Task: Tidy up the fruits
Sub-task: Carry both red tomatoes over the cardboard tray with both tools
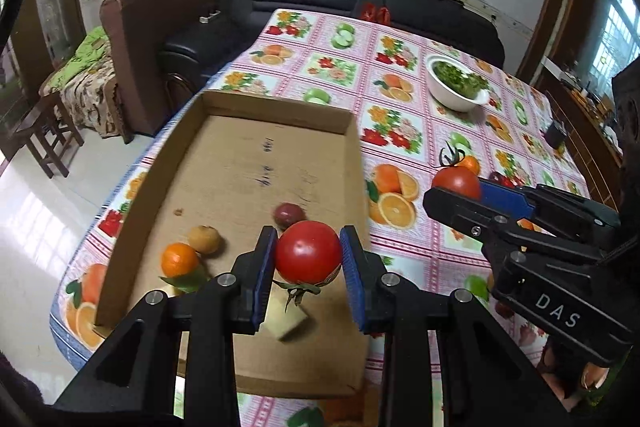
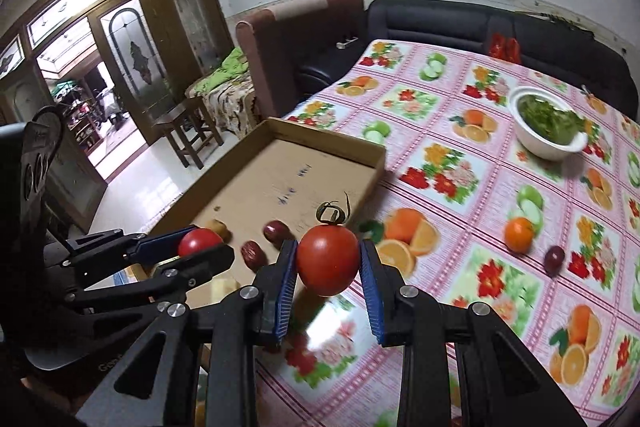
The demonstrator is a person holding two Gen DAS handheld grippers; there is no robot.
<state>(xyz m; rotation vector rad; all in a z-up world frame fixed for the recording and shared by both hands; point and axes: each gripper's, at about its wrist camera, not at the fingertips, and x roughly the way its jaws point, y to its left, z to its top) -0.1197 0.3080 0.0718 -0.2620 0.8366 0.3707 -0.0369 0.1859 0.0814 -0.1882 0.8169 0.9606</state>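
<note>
My left gripper [image 1: 308, 259] is shut on a red tomato [image 1: 308, 251], stem down, held over the near end of a shallow cardboard tray [image 1: 248, 155]. On the tray floor lie an orange [image 1: 180, 259], a tan round fruit [image 1: 205, 239], a dark red fruit [image 1: 289, 214] and a pale block [image 1: 288, 321]. My right gripper [image 2: 328, 263] is shut on a second tomato [image 2: 328, 259] with a curled green stem, held above the tablecloth just right of the tray [image 2: 280, 183]. On the cloth further right lie an orange [image 2: 519, 234] and a small dark fruit [image 2: 554, 257].
A white bowl of greens [image 2: 548, 143] stands at the far right of the table, which wears a pink fruit-print cloth [image 2: 460, 287]. A black sofa [image 2: 440, 23] and a brown armchair [image 2: 288, 39] stand behind the table. The floor drops away to the tray's left.
</note>
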